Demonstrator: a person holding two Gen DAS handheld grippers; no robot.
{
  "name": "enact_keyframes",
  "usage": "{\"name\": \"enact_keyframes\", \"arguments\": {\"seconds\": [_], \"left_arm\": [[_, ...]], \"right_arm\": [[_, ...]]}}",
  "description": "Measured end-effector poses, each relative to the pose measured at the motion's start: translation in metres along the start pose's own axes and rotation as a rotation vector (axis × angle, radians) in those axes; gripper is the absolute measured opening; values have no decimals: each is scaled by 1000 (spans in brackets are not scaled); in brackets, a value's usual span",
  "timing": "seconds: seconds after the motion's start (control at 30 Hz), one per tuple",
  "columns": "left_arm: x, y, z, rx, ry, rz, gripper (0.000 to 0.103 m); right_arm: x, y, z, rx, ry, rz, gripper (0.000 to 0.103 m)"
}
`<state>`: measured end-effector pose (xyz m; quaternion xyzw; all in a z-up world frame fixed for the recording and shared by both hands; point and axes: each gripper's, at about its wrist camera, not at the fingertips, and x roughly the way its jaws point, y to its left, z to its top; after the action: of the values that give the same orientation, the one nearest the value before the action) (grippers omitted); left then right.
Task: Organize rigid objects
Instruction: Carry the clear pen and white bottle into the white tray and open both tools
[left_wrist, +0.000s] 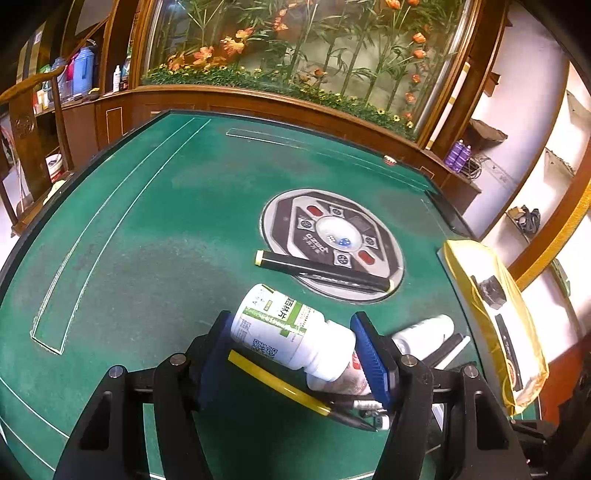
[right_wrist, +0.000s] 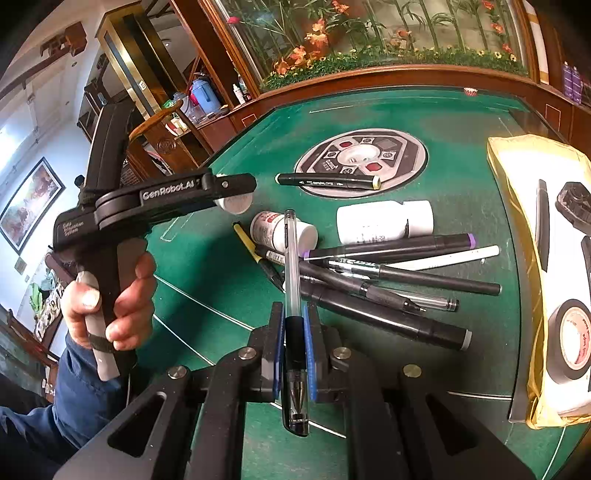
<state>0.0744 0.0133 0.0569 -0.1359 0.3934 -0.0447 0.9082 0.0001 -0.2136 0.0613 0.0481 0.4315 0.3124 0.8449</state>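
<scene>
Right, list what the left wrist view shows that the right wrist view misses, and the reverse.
Left wrist only: the green label of the white bottle clamped in the left claw.

Right wrist only: the clear pen pinched in the right claw, a hand gripping the left tool's handle, a roll of tape, and the full pile of dark pens.

Both: the green table, its round centre panel, the black marker lying across that panel, a second white bottle on its side, and the yellow bag.
</scene>
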Motion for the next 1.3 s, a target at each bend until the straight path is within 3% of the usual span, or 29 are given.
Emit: {"name": "enact_keyframes", "arguments": {"seconds": [0.7,1.3], "left_arm": [[-24,-44,-29,80,11,-68,68],[-21,-152,-40,257,62,-121,68]], "right_arm": [[-26,-22,-1,62,-75,4,9],[-82,-98,-5,206,-223,-2,9]]}}
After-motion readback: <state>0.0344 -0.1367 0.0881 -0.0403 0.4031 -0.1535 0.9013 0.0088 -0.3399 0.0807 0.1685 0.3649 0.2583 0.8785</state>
